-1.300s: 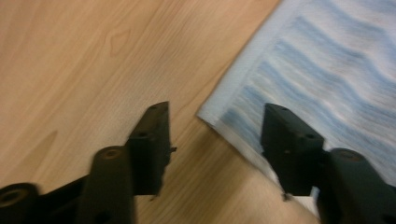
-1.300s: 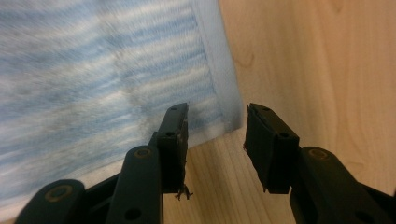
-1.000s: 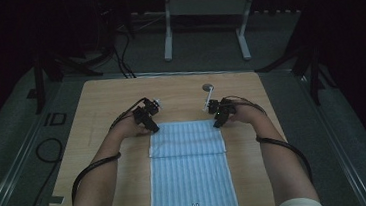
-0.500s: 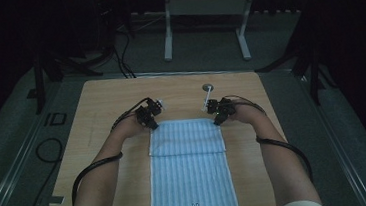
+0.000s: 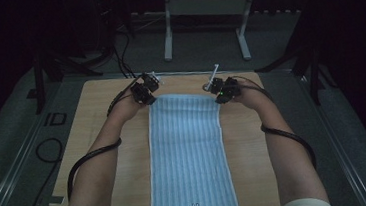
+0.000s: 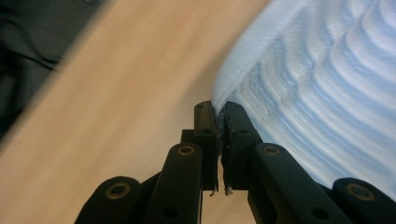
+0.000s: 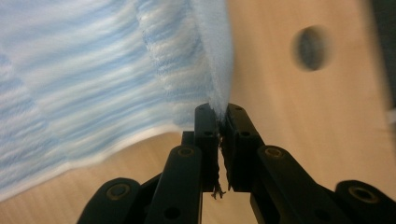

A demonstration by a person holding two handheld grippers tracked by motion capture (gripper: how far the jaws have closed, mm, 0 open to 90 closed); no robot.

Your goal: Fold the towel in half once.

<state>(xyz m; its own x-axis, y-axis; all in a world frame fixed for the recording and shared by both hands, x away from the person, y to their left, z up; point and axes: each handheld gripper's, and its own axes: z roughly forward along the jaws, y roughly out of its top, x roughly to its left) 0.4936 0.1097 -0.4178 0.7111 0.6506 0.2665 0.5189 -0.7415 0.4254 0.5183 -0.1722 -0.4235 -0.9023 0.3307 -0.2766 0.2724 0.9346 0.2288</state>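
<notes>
left gripper view: the left gripper (image 6: 220, 112) is seen with its jaws clamped on a far corner of the blue striped towel (image 6: 327, 88), and in the right gripper view the right gripper (image 7: 218, 114) is likewise pinched on the other far corner. in the high view the towel is laid lengthwise down the middle of the wooden table (image 5: 98, 135), its near end reaching the person's edge. a dark round hole (image 7: 310, 47) is seen in the tabletop just beyond the right gripper.

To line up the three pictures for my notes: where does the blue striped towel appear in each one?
High view: the towel lies down the middle of the table, far corners at the tongs.
Left gripper view: upper right, its corner pinched in the left tongs.
Right gripper view: upper left, its corner pinched in the right tongs.
Shared landmark: the towel's white edge.
</notes>
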